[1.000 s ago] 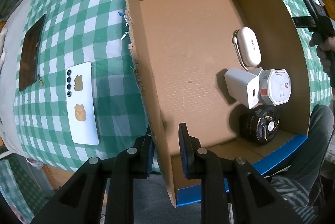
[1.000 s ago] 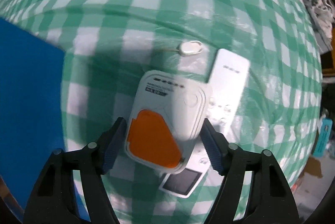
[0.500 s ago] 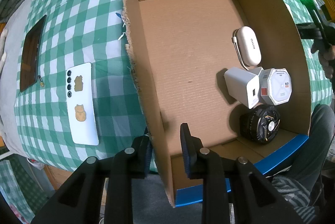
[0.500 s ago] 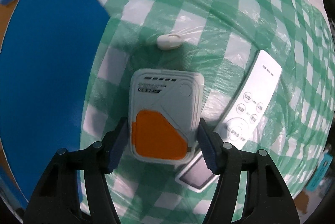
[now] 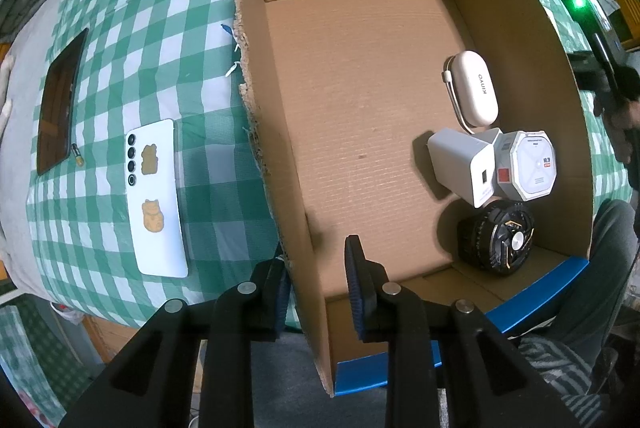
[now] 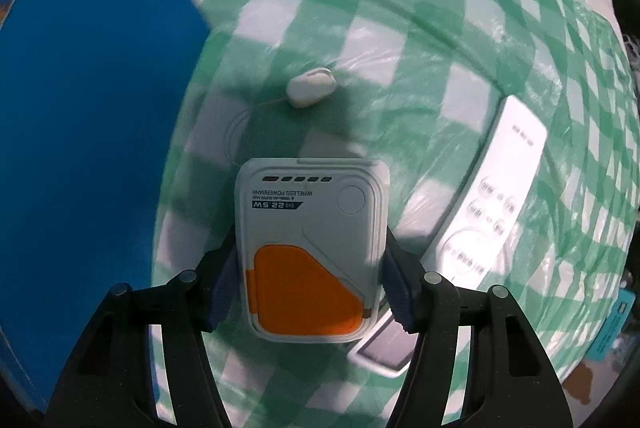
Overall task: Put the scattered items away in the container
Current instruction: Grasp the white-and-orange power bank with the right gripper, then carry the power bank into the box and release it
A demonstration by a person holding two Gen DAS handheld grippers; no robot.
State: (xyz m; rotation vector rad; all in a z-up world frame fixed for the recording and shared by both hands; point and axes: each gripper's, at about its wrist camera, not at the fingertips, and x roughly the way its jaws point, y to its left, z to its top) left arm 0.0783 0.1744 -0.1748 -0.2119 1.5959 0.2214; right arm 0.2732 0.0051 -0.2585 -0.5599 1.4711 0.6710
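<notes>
A cardboard box (image 5: 520, 48) with blue edges stands on the green checked cloth. My left gripper (image 5: 316, 268) points down and straddles the box's left wall, one finger outside and one inside. Its jaws are slightly apart, and a strip of the floor shows beside the inner pad. In the box lie a white oval case (image 5: 478, 88), a white charger (image 5: 460, 164), an octagonal white box (image 5: 528, 164) and a black round device (image 5: 496, 240). My right gripper (image 6: 310, 276) is shut on a white and orange power bank (image 6: 312, 248), held above the cloth beside the box's blue outer wall (image 6: 80, 108).
A white phone (image 5: 156, 196) with cat stickers and a dark flat slab (image 5: 60, 100) lie on the cloth left of the box. Under the right gripper are a white remote (image 6: 492, 196), a small white oval piece (image 6: 312, 86) and a small screened device (image 6: 384, 348).
The right gripper has carried the power bank off the remote towards the blue box wall and rolled a little. The left gripper stays at the wall, its jaws a touch wider.
</notes>
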